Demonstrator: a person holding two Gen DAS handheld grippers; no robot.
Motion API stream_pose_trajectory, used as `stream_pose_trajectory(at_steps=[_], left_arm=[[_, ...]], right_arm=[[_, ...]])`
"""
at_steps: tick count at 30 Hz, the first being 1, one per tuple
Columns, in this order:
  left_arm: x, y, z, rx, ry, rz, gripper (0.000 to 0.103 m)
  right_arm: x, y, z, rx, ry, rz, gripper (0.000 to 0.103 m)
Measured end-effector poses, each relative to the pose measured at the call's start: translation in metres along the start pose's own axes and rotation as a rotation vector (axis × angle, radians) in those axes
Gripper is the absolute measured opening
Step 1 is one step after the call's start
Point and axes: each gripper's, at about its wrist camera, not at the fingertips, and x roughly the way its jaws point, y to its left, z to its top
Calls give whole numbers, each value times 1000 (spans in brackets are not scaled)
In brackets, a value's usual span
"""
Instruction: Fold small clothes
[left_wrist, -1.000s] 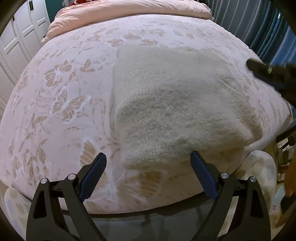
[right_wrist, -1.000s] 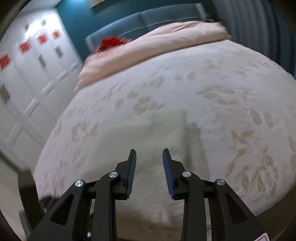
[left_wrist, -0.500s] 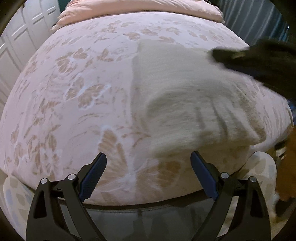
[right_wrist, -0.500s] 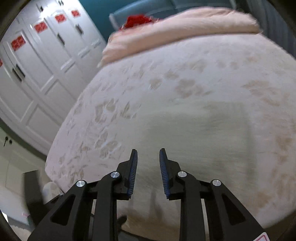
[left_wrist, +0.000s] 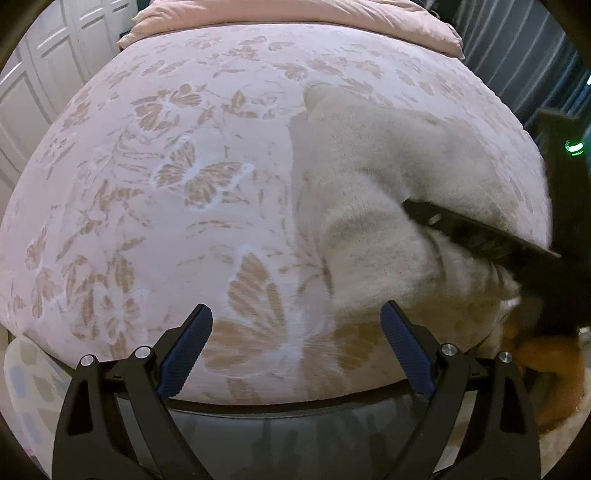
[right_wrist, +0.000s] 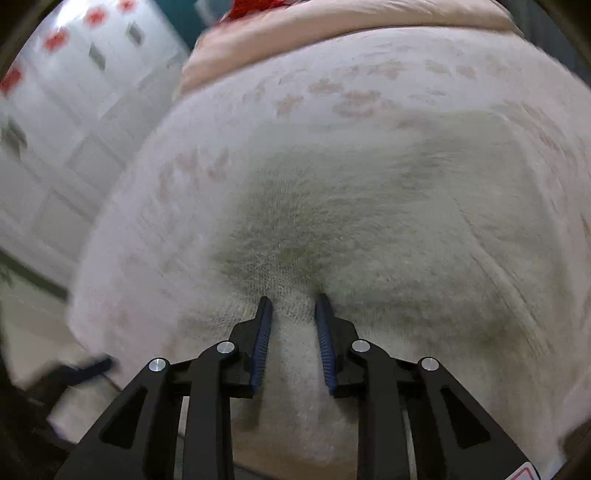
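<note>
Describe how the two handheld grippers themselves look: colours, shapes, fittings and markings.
Both the left gripper and the right gripper are matte black, built from angular arms with triangular cut-outs. Round silver bolts sit at the joints. Each finger carries a ribbed dark blue pad. Seen from the left wrist view, the right gripper's body shows a small green light. No cables or sleeves are visible.

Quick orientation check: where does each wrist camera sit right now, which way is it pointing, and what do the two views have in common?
Left wrist: sits behind the left gripper, low at the bed's near edge, facing up the butterfly bedspread toward the pink duvet; its own open fingers show, and the right gripper enters from the right.
Right wrist: sits behind the right gripper, close above the cream knit garment, facing the white wardrobe; its fingers pinch a knit fold.
Shared: garment, bedspread, duvet.
</note>
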Motion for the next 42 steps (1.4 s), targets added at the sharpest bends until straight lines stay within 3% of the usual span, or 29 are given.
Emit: stream_pose_trajectory(at_steps=[4,6,7,10,13,15,18,21,22,23,24,28,29,30,32,34,36,38,42], left_arm=[[-3,-10,0,34,-19,-9,90],[0,-15,1,38,-12,-16,91],[4,-20,1,43,-4,-19,91],[7,-32,2,66,10,-21,91],[2,-41,4,97,-10,-17,91],[0,-44,7,95,-15,-28,91],[-1,-46,14,77,-12,-46,91],[-3,-47,19,50,-20,-62,91],[-2,-49,20,50,-16,-61,91],[-2,-51,20,51,-13,-62,91],[-3,-52,21,53,-13,-64,91],[-10,-57,24,85,-47,-43,92],[-9,-58,24,89,-50,-34,93],[-7,-59,25,89,-49,-29,93],[0,-61,27,84,-34,-26,93],[4,-65,28,91,-23,-21,93],[4,-69,28,108,-26,-8,93],[5,-69,29,104,-24,-15,93],[14,-73,33,88,8,-29,94]], right_arm=[[-53,-12,-4,25,-147,-80,21],[-49,-40,-11,37,-112,-182,19],[-32,-58,-19,36,-51,-254,13],[-32,-73,-28,58,-64,-198,12],[-62,-72,-20,119,-112,-151,25],[-73,-76,-15,134,-140,-152,55],[-72,-83,-8,138,-157,-212,57],[-52,-98,4,173,-93,-142,57],[-47,-98,8,167,-80,-148,52],[-39,-98,10,151,-63,-150,19],[-40,-95,9,137,-61,-139,12],[-85,-81,16,93,-238,-145,12],[-82,-83,17,85,-241,-164,12],[-71,-90,17,84,-208,-190,14],[-25,-106,9,65,-49,-233,17],[-34,-107,6,84,-92,-195,23],[-58,-105,8,128,-130,-169,45],[-77,-106,5,154,-181,-172,61],[-84,-118,-7,185,-151,-168,72]])
